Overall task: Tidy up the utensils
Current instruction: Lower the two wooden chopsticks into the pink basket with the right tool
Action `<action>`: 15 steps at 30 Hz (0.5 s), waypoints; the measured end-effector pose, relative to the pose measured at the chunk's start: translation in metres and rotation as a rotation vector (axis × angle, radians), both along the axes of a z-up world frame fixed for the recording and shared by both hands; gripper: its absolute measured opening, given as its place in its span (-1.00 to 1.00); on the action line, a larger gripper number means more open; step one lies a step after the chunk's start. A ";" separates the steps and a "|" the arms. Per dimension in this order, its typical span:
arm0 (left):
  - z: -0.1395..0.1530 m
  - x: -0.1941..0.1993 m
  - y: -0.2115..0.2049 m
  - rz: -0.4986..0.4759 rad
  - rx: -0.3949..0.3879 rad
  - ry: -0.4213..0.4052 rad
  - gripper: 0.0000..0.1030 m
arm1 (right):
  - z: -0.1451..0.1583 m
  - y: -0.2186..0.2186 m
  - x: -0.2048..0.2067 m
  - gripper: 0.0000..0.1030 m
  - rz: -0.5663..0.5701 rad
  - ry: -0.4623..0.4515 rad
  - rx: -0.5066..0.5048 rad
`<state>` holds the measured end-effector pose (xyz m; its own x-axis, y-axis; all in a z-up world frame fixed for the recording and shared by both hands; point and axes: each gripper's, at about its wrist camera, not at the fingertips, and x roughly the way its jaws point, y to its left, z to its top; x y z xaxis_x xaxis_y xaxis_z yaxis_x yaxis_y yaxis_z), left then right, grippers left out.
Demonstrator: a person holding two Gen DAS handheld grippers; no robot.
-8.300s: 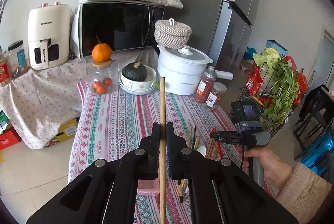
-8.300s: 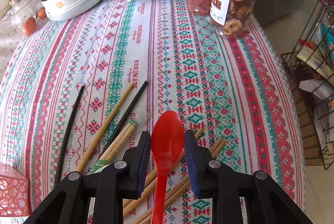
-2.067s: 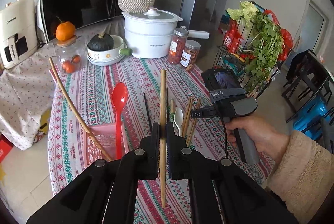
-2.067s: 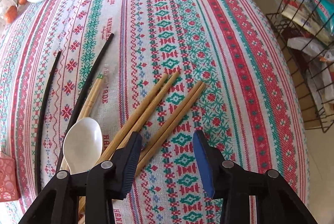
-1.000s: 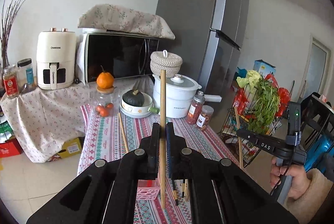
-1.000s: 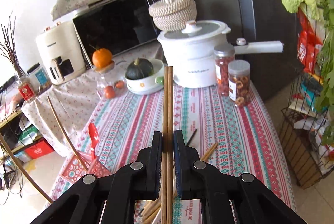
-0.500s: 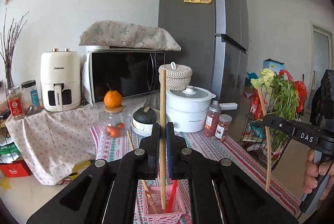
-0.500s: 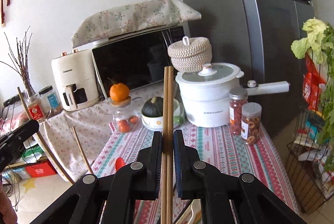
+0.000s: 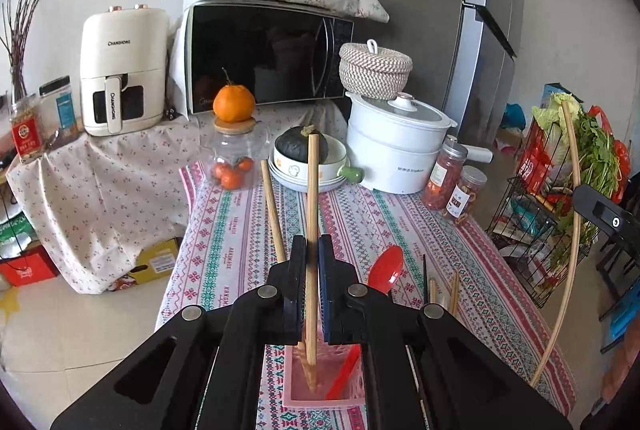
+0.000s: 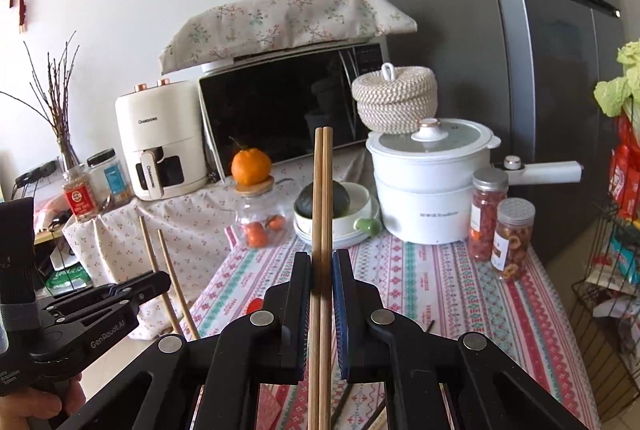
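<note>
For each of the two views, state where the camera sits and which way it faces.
Left wrist: on the left gripper, facing down the table; its chopstick dips into the pink basket; right gripper's tip at far right.
Right wrist: on the right gripper, clamping the chopstick pair; facing the microwave.
Shared: white pot, orange.

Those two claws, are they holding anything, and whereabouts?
Left claw pinches one wooden chopstick around mid-length, its tip down in the pink basket. Right claw clamps a pair of chopsticks, also along the shaft.

Microwave (image 9: 266,55), white pot (image 9: 396,145), squash bowl (image 9: 306,161).
</note>
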<state>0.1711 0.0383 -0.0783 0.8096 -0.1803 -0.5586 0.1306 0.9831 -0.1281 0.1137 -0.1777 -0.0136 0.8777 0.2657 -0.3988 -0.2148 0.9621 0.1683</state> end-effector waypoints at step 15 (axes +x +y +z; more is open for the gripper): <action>0.012 -0.024 0.031 0.033 0.000 0.114 -0.10 | 0.003 0.034 0.009 -0.82 0.002 -0.035 0.069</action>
